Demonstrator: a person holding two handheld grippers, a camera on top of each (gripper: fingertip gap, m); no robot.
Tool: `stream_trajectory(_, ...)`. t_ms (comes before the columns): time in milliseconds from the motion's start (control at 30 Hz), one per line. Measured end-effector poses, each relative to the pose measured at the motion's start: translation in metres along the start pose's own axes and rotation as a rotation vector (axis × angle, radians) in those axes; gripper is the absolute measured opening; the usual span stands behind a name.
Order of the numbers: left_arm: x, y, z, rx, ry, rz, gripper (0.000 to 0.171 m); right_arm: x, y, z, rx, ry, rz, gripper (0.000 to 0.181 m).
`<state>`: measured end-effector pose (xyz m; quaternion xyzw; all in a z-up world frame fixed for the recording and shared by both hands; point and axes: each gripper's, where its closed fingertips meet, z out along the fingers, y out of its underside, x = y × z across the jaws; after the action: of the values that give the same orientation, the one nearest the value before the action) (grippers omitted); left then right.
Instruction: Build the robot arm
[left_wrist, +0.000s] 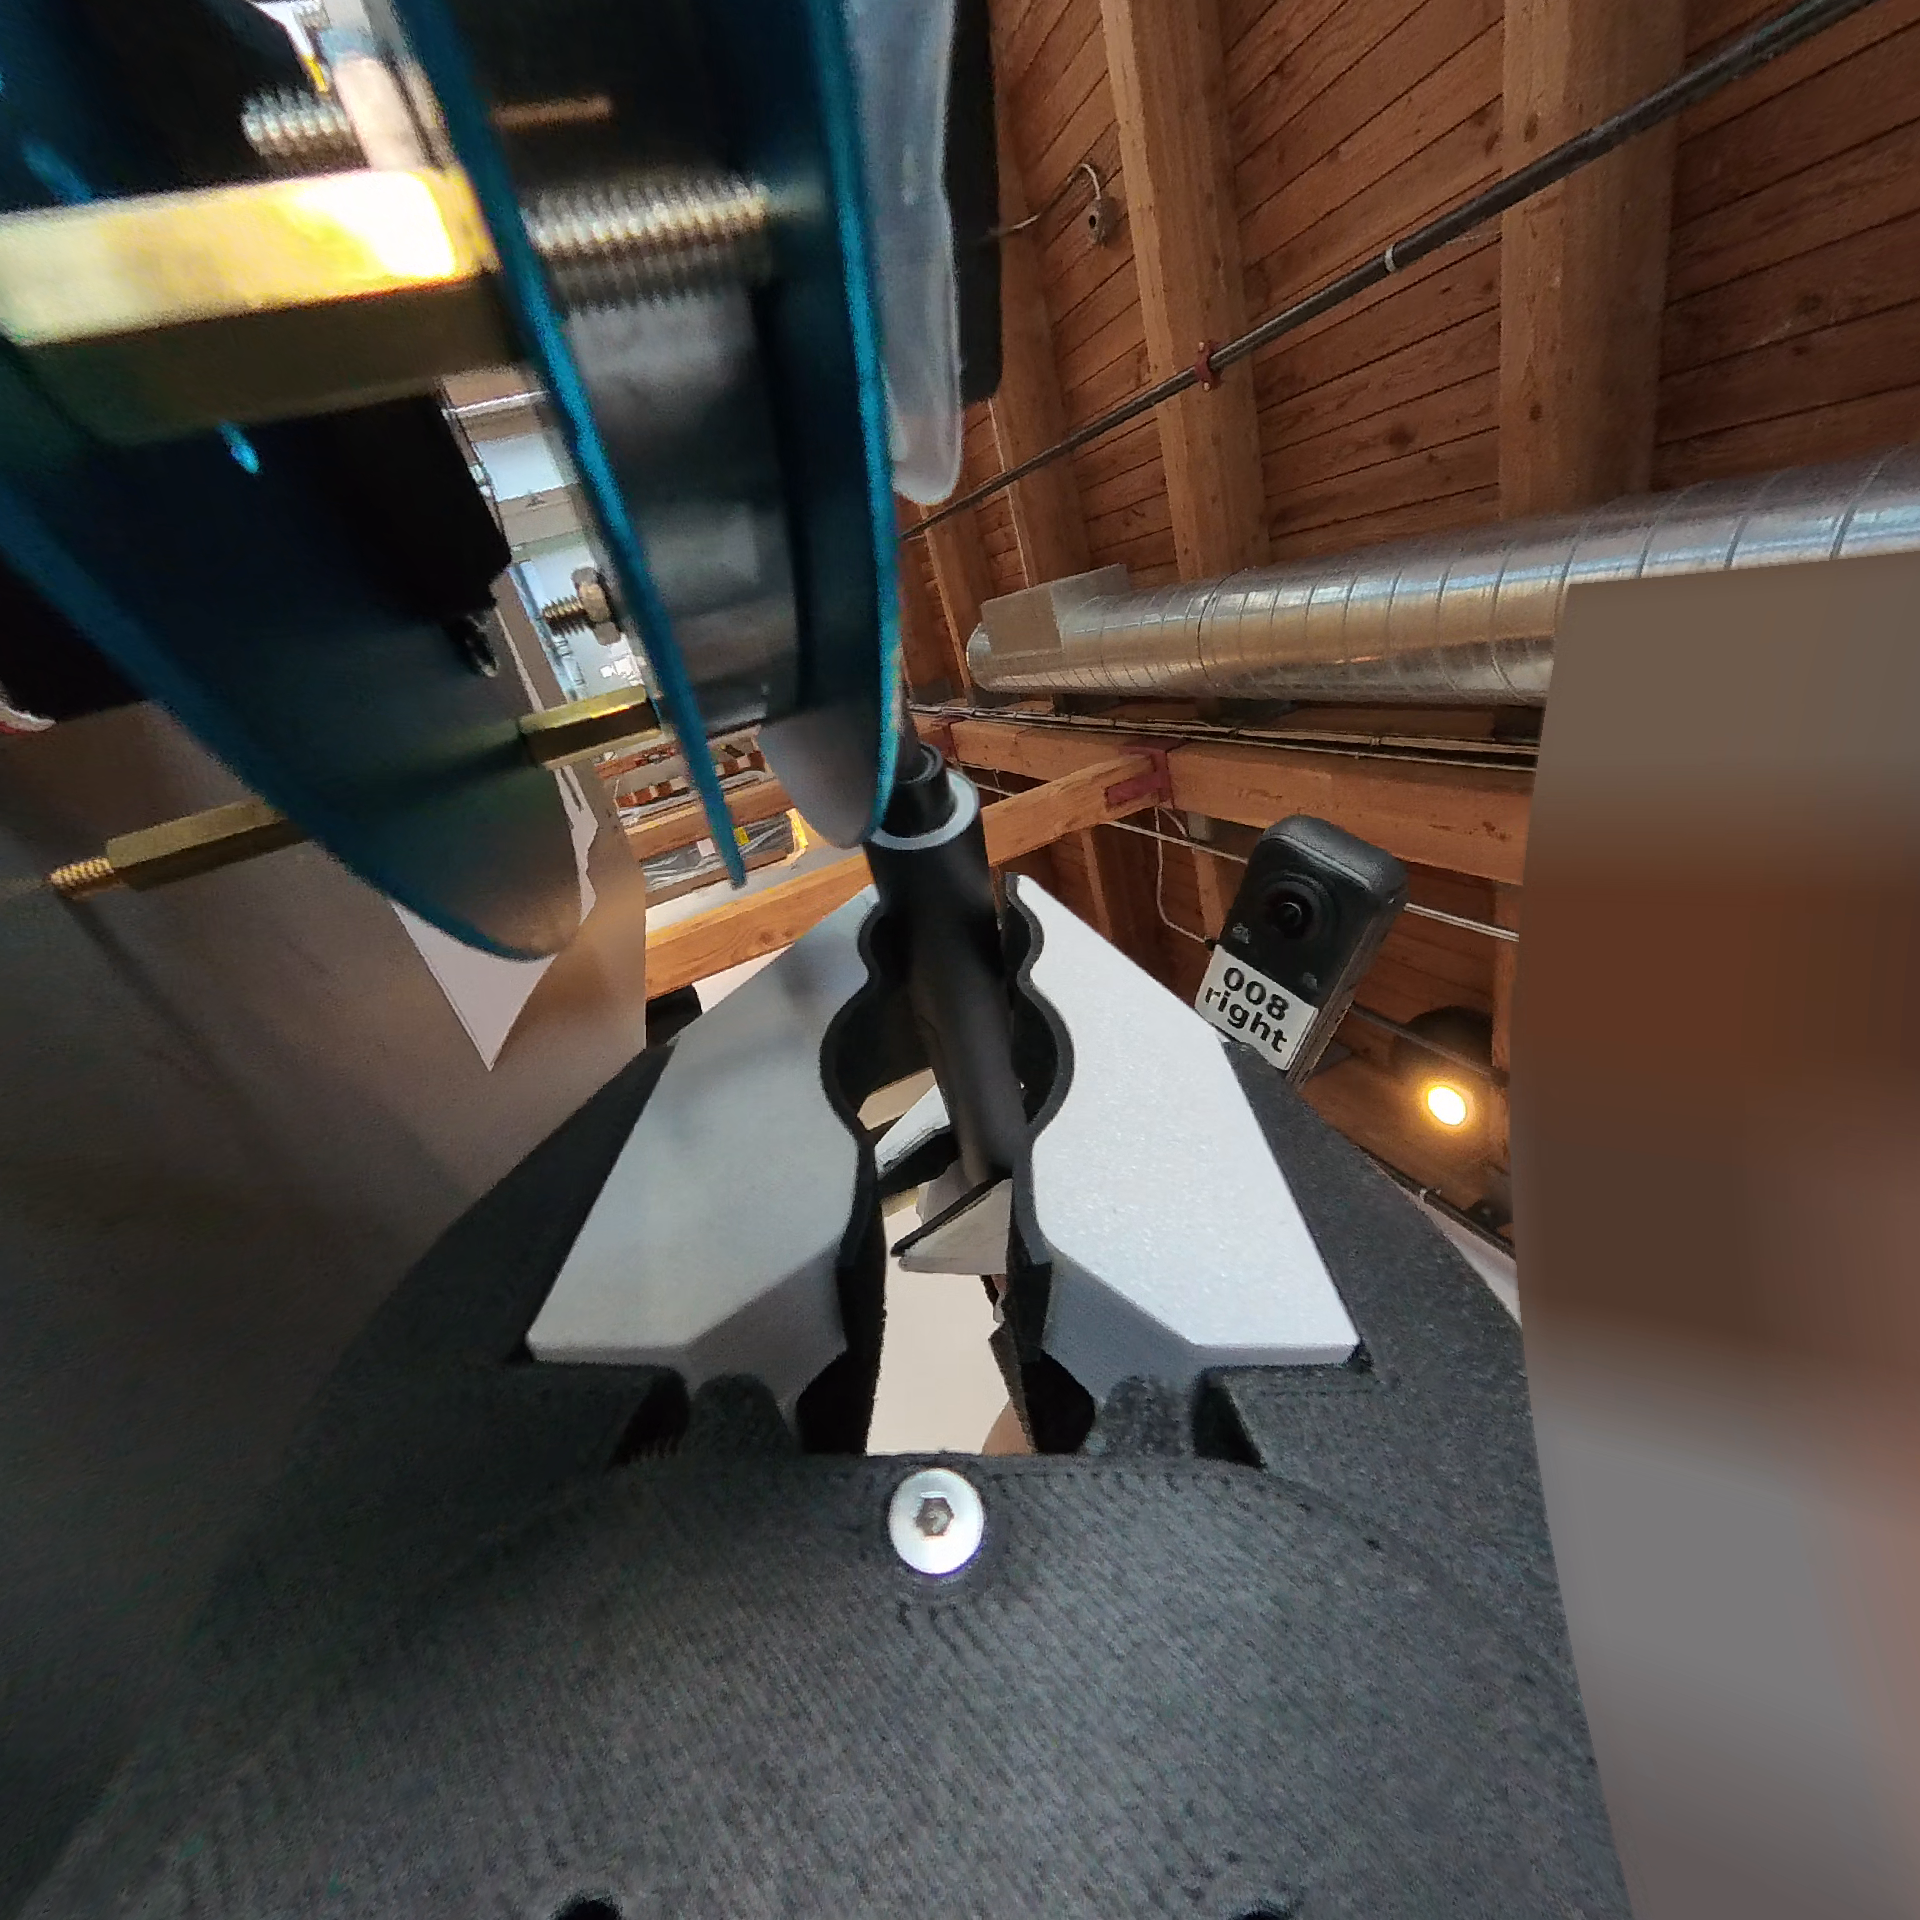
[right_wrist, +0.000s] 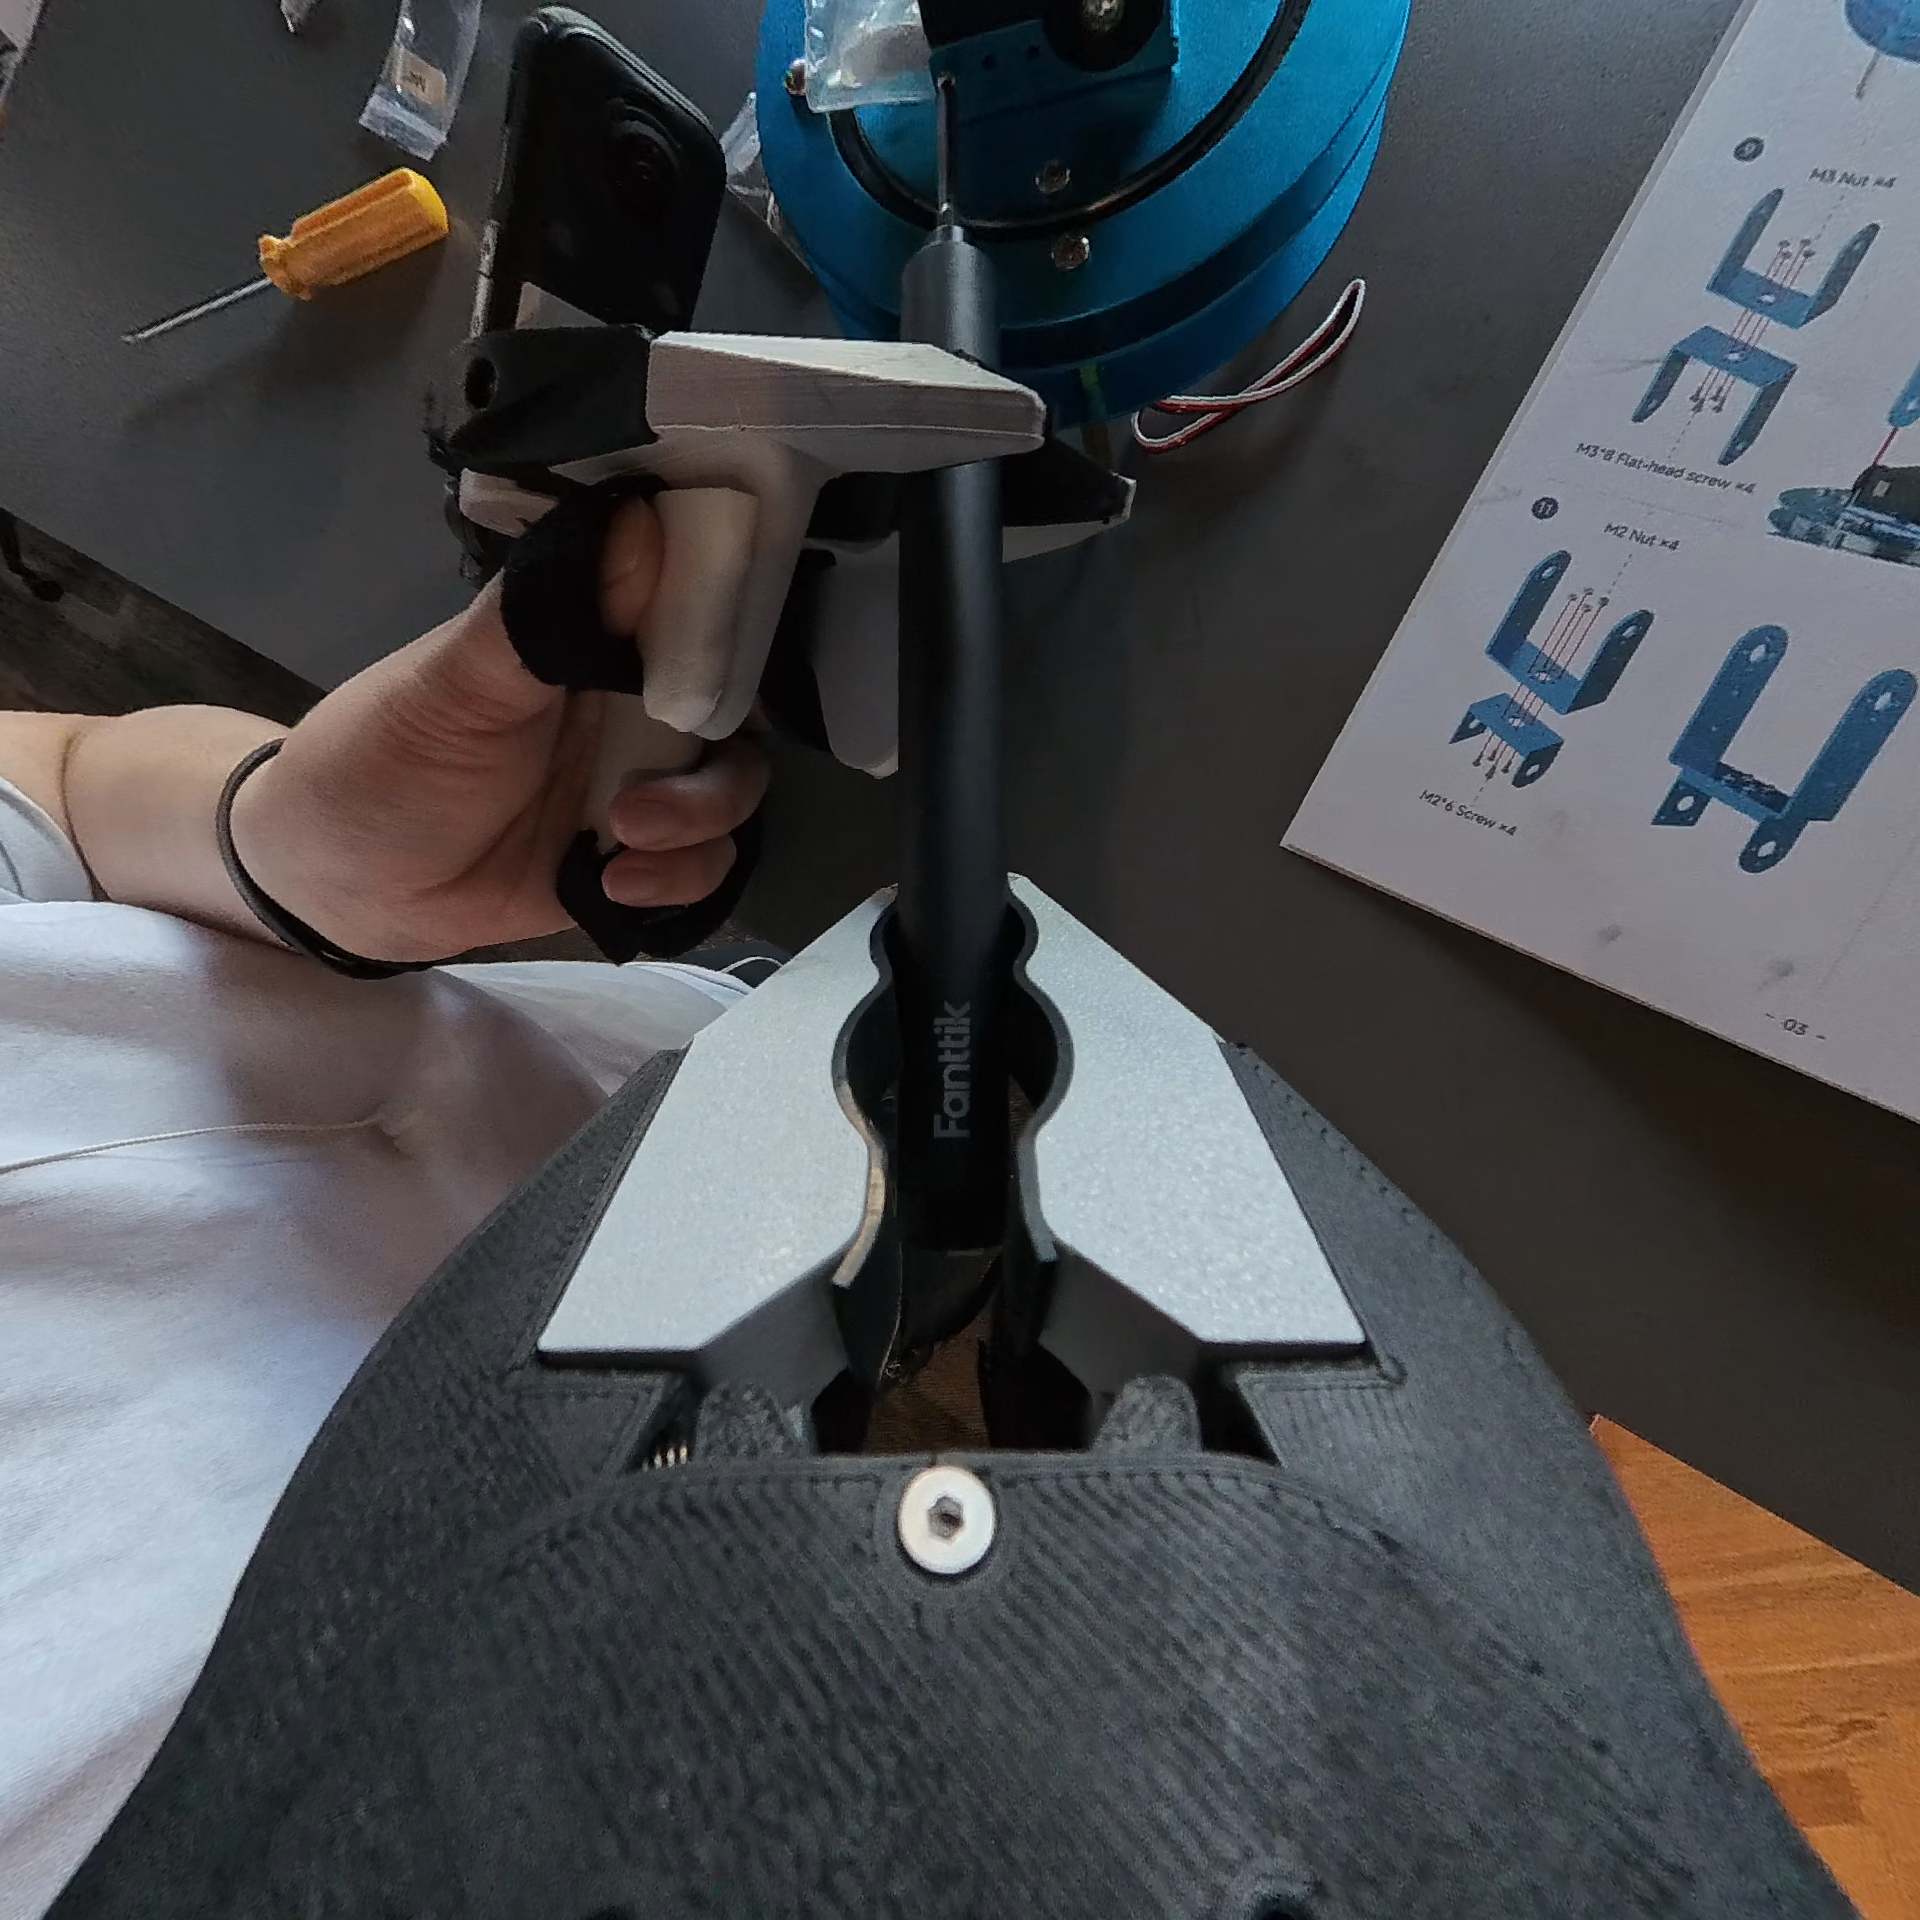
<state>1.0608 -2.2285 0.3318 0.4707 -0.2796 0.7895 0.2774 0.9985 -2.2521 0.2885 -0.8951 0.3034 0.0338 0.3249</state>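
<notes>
R gripper (right_wrist: 951, 1091) jaws pinching black driver pen (right_wrist: 951, 665), bit on blue round assy (right_wrist: 1081, 156) | L gripper (left_wrist: 940, 1049) jaws pinching same pen | yellow screwdriver (right_wrist: 348, 234) idle on table (right_wrist: 1195, 831).

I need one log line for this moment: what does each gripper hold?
left gripper: shut on black screwdriver | right gripper: shut on same tool | bit at blue round assembly | nearby: yellow screwdriver, instruction sheet

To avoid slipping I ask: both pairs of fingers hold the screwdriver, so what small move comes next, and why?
Probably press the electric screwdriver gently forward along its axis: its bit touches the blue round assembly, and both the right gripper and the left gripper clamp it.
</notes>
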Motion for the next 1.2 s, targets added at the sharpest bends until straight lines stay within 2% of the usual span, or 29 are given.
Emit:
stream_trajectory(233,0.002,-0.002,0.0,0.018,0.027,-0.057,0.015,-0.001,-0.003,-0.002,0.001,-0.004,-0.001,0.014)
stream_trajectory(567,-0.002,-0.003,-0.002,0.041,0.021,-0.089,0.014,-0.012,-0.007,-0.001,0.065,-0.36,0.287,0.015)
stream_trajectory(867,0.0,0.006,0.001,-0.011,0.013,-0.049,0.014,-0.014,0.0,-0.002,0.126,-0.347,0.282,0.015)
stream_trajectory(1200,-0.002,0.002,0.001,-0.004,0.009,-0.045,0.014,-0.012,-0.003,0.001,0.139,-0.342,0.267,0.014)
